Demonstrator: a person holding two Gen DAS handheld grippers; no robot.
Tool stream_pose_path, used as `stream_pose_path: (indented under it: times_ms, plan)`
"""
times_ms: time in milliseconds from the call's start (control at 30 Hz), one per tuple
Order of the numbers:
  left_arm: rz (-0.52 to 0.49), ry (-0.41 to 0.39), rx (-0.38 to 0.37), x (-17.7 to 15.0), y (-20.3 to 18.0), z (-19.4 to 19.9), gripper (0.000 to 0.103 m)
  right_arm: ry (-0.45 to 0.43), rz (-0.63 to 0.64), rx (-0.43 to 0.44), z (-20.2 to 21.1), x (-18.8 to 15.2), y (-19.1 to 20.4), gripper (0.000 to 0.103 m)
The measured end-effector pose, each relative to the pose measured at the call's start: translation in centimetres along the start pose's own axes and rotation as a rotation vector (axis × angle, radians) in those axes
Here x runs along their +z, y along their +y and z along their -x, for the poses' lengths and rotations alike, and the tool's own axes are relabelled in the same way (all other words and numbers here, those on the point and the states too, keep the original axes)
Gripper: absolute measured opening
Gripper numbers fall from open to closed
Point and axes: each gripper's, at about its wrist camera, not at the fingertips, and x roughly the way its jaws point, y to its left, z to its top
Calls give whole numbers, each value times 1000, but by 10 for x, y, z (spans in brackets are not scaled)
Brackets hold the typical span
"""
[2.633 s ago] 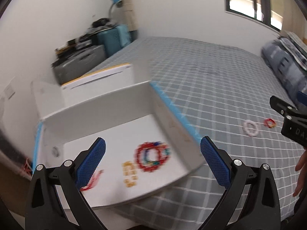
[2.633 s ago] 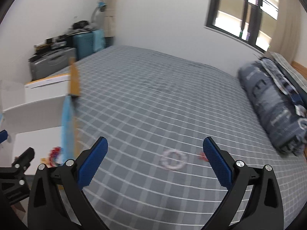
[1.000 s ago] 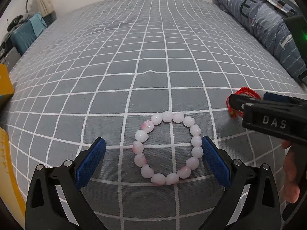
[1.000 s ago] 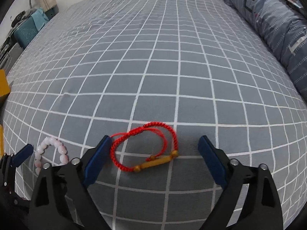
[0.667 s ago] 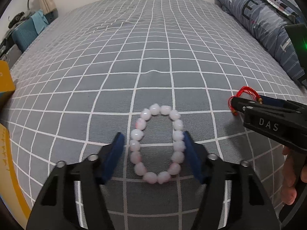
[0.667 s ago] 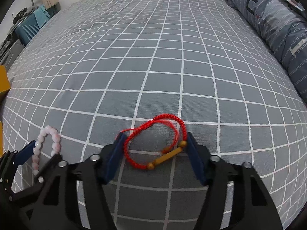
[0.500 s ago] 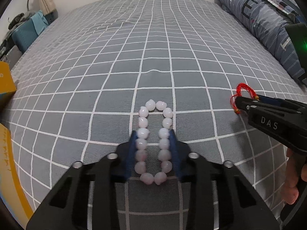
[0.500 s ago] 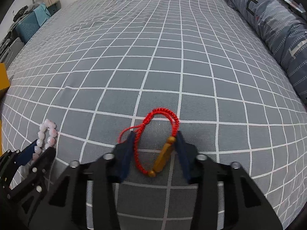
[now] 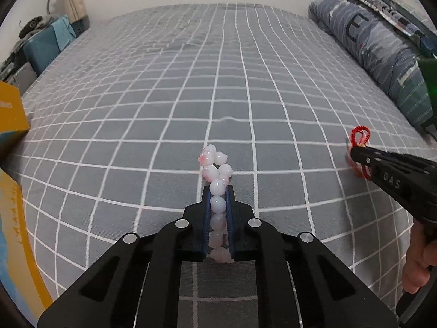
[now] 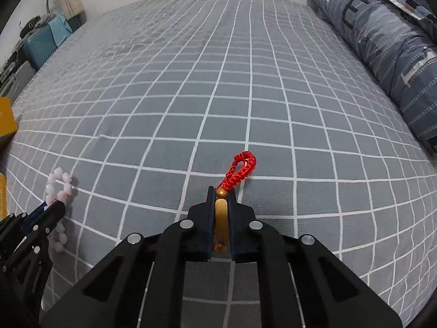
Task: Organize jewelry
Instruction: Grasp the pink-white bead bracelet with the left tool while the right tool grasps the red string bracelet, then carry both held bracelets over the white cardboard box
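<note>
Left wrist view:
Grip: left gripper (image 9: 218, 195), jaws just closed, pinches the pink bead bracelet (image 9: 215, 175) flattened between its pads; free end ahead of the fingertips on the bedsheet (image 9: 164, 109).
Advice: lift straight, gently.
Pose: pitched steeply down.

Right wrist view:
Grip: right gripper (image 10: 220, 195), jaws just closed, clamps the red cord bracelet (image 10: 240, 170) by its gold bar; loop beyond the tips.
Pose: likewise angled down.

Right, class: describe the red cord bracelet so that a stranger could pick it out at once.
On the grey checked bedspread, find the right gripper, shut on the red braided cord bracelet with a gold tube bead. The pale pink bead bracelet in the left gripper is all round beads.
</note>
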Motion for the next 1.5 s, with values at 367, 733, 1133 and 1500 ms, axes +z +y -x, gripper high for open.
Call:
stream_pose_path:
  times_ms: [367,733,1133,1500]
  plan:
    - [22,-71,-19,7,7,30,10,-133,-9,-11,42,-6,2,8]
    - [24,-132,-34,8,11,59,10,-233,-8,-30,78,-15,9,8]
    - [24,-197,-5,2,26,107,10,-323,34,-33,130,-28,35,8]
    - [60,-255,29,-8,56,164,10,-362,65,8,176,-37,68,8]
